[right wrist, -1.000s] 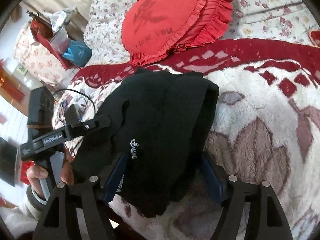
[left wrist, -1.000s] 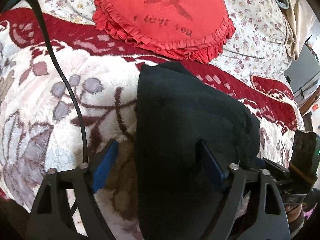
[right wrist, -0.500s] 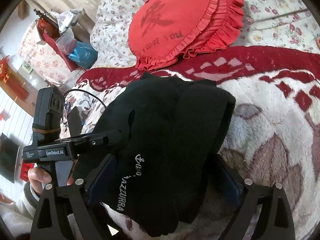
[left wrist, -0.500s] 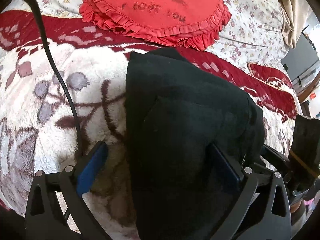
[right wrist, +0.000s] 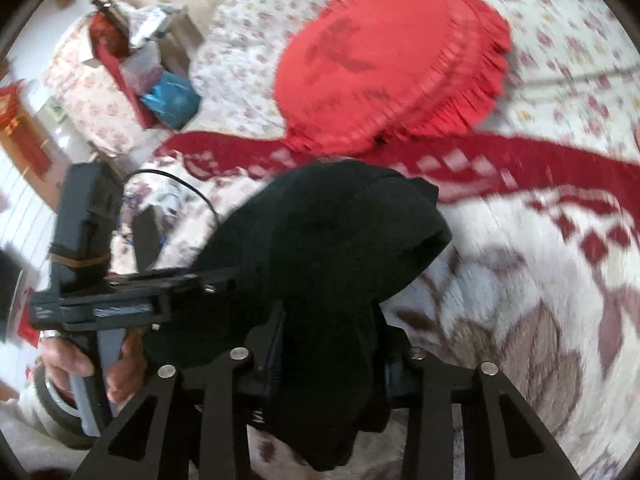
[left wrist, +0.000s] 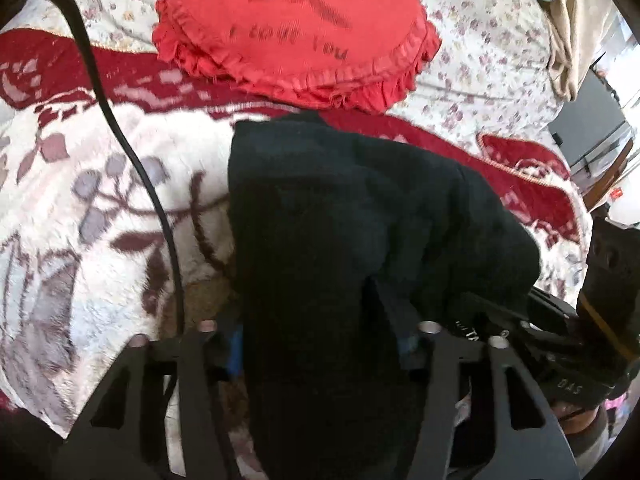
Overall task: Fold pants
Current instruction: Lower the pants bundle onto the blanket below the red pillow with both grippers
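Both grippers' jaws have narrowed since earlier, left gripper (left wrist: pixel 320 344) and right gripper (right wrist: pixel 328 360) now clamped on black pants (right wrist: pixel 320 248), bundled just before red cushion (right wrist: pixel 392 64). Folding looks mostly done; final placement remains.

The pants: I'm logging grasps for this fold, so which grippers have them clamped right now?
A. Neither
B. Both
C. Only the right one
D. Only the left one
B. The left gripper has its fingers closed in on the black pants, and the right gripper pinches the same bundle in its own view.
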The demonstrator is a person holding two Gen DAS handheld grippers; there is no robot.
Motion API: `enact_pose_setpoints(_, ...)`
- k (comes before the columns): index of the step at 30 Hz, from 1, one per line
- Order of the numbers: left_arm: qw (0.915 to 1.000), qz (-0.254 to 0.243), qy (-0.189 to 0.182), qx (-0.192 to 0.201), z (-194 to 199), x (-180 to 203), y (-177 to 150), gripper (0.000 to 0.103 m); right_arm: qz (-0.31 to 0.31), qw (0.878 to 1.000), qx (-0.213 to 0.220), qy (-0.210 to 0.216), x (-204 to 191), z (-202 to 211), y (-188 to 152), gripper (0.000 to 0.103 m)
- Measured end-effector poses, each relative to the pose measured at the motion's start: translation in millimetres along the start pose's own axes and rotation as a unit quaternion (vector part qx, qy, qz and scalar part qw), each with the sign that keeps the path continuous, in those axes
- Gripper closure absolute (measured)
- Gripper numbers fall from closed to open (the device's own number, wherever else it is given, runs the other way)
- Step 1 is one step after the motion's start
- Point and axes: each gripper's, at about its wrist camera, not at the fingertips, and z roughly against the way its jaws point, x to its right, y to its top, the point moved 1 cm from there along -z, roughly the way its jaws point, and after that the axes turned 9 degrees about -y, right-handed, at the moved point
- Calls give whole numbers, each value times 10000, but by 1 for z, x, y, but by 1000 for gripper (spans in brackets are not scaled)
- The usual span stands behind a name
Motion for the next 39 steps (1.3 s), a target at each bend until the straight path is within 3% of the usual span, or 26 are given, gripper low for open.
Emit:
enact_pose_setpoints(3,9997,72,-110,220,18,-3,14,58,192,9995,220,78,-10,10,20,68)
enact_pose_setpoints(8,9979,-41,87,643,42,-4,47,58,354,9980,502,129,-25,5,59,68)
enact_pose_setpoints(12,9978,48,320,586,30,-21,68,58,300,9985,446,49,-21,-19,78,67)
enact_pose_setpoints(14,9985,203,377,340,8,-36,73,58,88,9997,168,-180,-9,-44,80,64)
enact_pose_setpoints(16,9972,313,642,198,-10,-51,73,51,-238,9978,-335,-517,11,-73,74,62)
enact_pose_setpoints(18,9968,422,632,233,-18,-62,70,34,-380,9970,-431,-522,21,-80,67,57)
enact_pose_setpoints(19,9966,495,603,282,-15,-66,68,32,-442,9971,-396,-473,23,-75,64,56)
enact_pose_setpoints(24,9956,491,679,411,6,-66,63,32,-216,9973,-43,-698,16,-39,73,55)
enact_pose_setpoints(28,9939,194,929,563,26,-50,56,32,-112,9987,291,-391,2,-19,91,55)
enact_pose_setpoints(32,9923,5,1019,697,36,-38,46,32,131,9987,228,-445,-19,-32,102,55)
enact_pose_setpoints(35,9868,-225,1496,570,25,-34,38,32,171,9989,79,-433,-28,-49,107,55)
enact_pose_setpoints(39,9856,-214,1560,614,22,-40,34,30,337,9979,-35,-553,-37,-70,109,55)
